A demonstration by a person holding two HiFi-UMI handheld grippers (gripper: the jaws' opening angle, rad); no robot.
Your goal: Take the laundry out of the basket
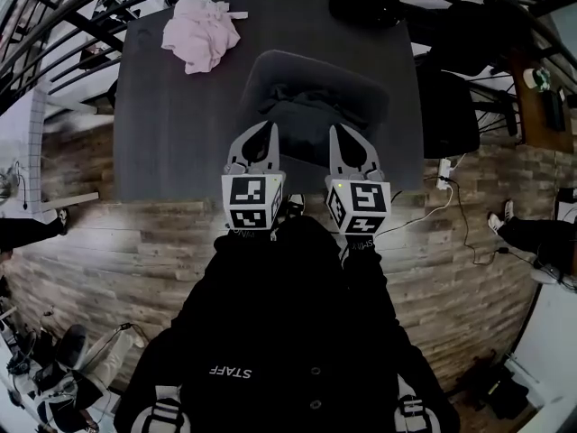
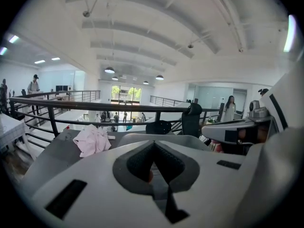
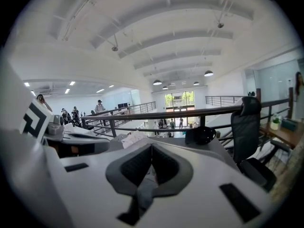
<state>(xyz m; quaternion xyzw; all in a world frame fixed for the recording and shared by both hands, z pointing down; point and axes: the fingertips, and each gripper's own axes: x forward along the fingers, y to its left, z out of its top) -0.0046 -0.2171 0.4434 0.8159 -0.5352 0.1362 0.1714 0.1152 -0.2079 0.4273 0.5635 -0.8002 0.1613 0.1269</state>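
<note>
Judging by pink garment (image 1: 200,32) on desk (image 1: 153,124) & dark laundry (image 1: 302,115) in basket (image 1: 270,63), task looked part done; left hand-held gripper (image 1: 269,127) & right hand-held gripper (image 1: 335,131) were pressed together, empty.

Ahead of me, at upper centre, the dark grey basket (image 1: 356,75) stands upright with dark laundry (image 1: 311,115) heaped inside. A crumpled pink cloth (image 1: 200,32) lies apart, upper left.

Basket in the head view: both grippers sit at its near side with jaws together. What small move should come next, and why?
Probably open the right gripper and ease it over the near rim of the basket. Its jaws are shut on nothing, as is the left gripper, and the dark laundry lies inside, just beyond the tips, so neither can take hold as it is.
</note>
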